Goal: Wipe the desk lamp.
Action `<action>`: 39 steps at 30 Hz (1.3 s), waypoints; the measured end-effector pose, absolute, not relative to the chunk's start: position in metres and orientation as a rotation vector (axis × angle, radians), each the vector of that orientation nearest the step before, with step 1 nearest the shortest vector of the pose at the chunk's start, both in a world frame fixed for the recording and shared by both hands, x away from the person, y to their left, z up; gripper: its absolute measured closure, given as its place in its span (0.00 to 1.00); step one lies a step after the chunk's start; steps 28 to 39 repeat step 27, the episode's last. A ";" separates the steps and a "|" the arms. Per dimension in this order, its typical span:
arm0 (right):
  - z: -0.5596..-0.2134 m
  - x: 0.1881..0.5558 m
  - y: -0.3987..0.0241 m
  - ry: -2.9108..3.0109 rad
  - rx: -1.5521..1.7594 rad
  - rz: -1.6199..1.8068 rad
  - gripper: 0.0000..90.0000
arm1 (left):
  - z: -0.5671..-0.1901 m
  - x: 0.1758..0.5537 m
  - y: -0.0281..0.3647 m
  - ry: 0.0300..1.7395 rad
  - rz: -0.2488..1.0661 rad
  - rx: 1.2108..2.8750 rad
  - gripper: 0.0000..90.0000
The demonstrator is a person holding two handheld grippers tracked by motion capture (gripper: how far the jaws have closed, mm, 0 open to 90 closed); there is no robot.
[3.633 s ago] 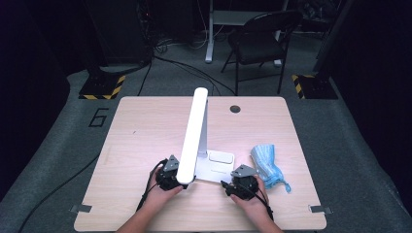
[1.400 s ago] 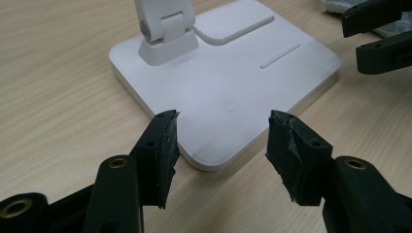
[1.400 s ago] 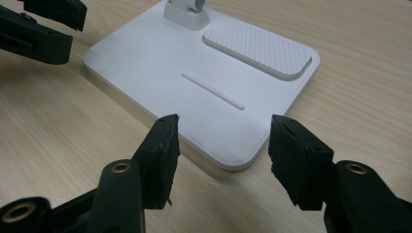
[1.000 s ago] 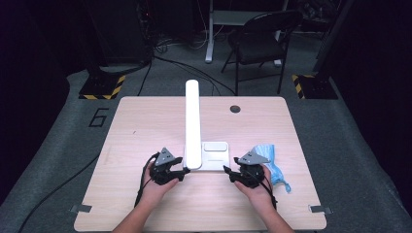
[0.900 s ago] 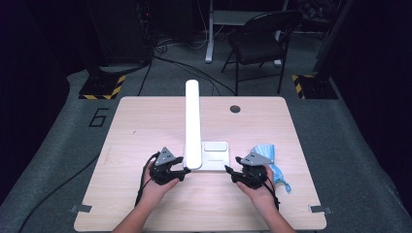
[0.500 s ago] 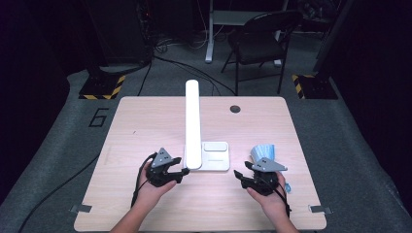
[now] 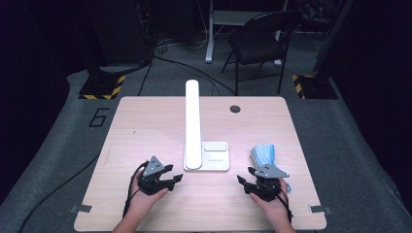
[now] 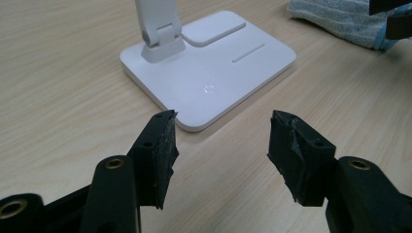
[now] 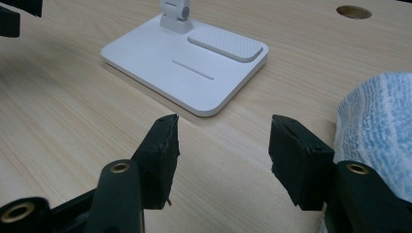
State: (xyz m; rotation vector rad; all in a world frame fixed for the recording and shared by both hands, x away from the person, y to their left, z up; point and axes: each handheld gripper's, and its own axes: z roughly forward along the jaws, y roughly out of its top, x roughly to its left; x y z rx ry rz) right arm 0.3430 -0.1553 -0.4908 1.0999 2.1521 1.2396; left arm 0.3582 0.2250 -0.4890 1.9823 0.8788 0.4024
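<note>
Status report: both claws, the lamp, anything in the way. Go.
Left claw open, empty, short of the lamp base. Right claw open, empty, blue cloth beside it. Lamp upright at table centre. Bare wood between claws and base.

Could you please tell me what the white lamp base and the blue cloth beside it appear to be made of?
The lamp base looks like smooth moulded plastic: a matte white surface with rounded edges, a thin slot and a finely textured raised pad. The blue cloth seems to be soft towelling or microfibre, judging by its looped, fuzzy weave and faint stripes.
</note>
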 end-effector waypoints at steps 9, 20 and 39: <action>-0.510 0.347 -0.159 2.150 1.146 1.214 0.51 | -0.502 0.366 0.230 0.888 0.416 2.004 0.48; -0.517 0.351 -0.161 2.143 1.172 1.217 0.52 | -0.508 0.369 0.231 0.917 0.412 2.004 0.48; -0.518 0.352 -0.159 2.153 1.168 1.207 0.51 | -0.510 0.371 0.228 0.916 0.410 2.023 0.46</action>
